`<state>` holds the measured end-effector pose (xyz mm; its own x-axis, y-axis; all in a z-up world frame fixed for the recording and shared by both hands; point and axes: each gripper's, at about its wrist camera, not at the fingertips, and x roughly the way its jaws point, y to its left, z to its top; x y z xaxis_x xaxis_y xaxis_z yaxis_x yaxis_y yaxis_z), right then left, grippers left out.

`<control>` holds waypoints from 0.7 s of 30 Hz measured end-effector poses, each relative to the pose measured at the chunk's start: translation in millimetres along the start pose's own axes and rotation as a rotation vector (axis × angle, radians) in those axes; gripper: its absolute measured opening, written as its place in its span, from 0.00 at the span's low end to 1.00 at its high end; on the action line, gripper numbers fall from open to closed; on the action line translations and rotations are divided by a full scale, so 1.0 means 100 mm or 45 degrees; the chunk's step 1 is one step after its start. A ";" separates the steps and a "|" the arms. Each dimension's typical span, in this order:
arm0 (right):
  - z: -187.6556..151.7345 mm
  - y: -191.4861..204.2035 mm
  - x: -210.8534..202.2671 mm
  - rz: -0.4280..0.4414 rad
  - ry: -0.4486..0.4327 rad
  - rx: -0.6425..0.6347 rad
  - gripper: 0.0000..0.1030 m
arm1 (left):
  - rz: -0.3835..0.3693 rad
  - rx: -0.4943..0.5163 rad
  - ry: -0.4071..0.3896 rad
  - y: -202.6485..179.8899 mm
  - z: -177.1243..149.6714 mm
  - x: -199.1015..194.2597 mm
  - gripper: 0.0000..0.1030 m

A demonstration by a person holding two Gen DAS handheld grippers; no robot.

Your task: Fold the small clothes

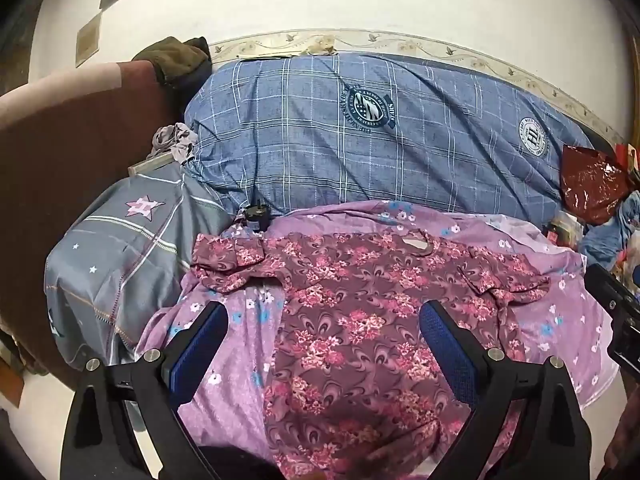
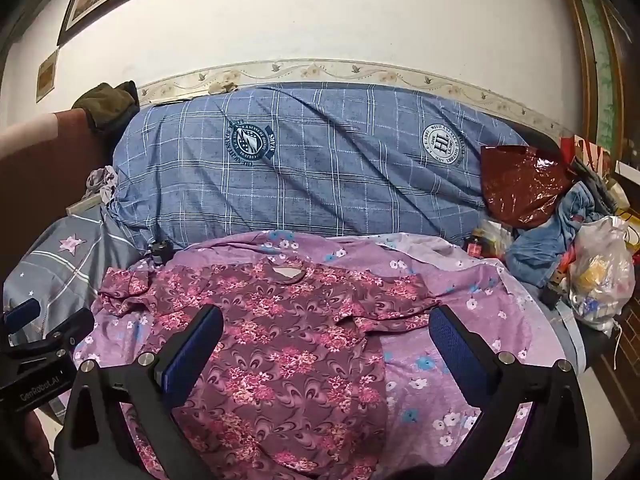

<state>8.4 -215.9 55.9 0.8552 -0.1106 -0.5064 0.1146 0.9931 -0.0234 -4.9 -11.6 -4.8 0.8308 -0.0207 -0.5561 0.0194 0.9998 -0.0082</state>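
Observation:
A small maroon shirt with pink flowers (image 1: 360,320) lies spread flat on a purple floral sheet (image 1: 232,344), neck away from me, both short sleeves out. It also shows in the right wrist view (image 2: 280,344). My left gripper (image 1: 324,328) is open and empty, hovering above the shirt's left half, blue pads wide apart. My right gripper (image 2: 326,334) is open and empty above the shirt's right side and right sleeve. The left gripper's body (image 2: 36,344) shows at the left edge of the right wrist view.
A big blue checked duvet (image 1: 360,140) lies behind the sheet. A grey star-print pillow (image 1: 120,264) is at left, a small black plug (image 1: 254,216) by it. A red foil bag (image 2: 520,184), blue clothes and a plastic bag (image 2: 600,272) pile up at right.

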 end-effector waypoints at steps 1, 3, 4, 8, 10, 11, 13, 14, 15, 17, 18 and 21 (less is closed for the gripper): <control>0.03 0.04 0.02 -0.009 0.013 -0.015 0.99 | 0.000 0.003 -0.001 -0.01 0.00 -0.01 0.94; 0.03 0.03 0.01 -0.016 0.015 -0.019 0.99 | -0.008 -0.005 0.010 0.04 0.02 0.05 0.94; 0.01 0.01 0.01 -0.018 0.016 -0.018 0.99 | -0.010 -0.001 0.012 0.04 0.02 0.05 0.94; 0.01 -0.02 0.01 -0.035 0.029 -0.017 0.99 | -0.013 0.008 0.026 0.01 0.01 0.09 0.94; 0.00 -0.01 0.02 -0.043 0.038 -0.018 0.99 | -0.013 0.012 0.032 0.00 0.01 0.10 0.94; 0.00 -0.01 0.03 -0.045 0.042 -0.018 0.99 | -0.013 0.014 0.035 -0.01 0.02 0.11 0.94; -0.01 -0.01 0.04 -0.045 0.051 -0.020 0.99 | -0.013 0.013 0.035 -0.02 0.01 0.11 0.94; -0.01 -0.01 0.05 -0.045 0.054 -0.022 0.99 | -0.011 0.015 0.033 -0.02 0.00 0.12 0.94; -0.01 -0.01 0.05 -0.045 0.054 -0.023 0.99 | -0.008 0.017 0.031 -0.02 0.01 0.12 0.94; -0.01 -0.01 0.06 -0.046 0.055 -0.028 0.99 | -0.004 0.023 0.025 -0.02 -0.01 0.12 0.94; -0.01 -0.01 0.06 -0.048 0.054 -0.028 0.99 | -0.002 0.025 0.023 -0.03 -0.01 0.13 0.94; -0.01 0.00 0.08 -0.048 0.061 -0.025 0.99 | 0.003 0.029 0.022 -0.05 -0.03 0.13 0.94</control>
<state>14.7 -216.9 51.0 0.8254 -0.1462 -0.5453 0.1359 0.9889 -0.0595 3.7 -16.4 -14.7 0.8214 -0.0184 -0.5701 0.0305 0.9995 0.0117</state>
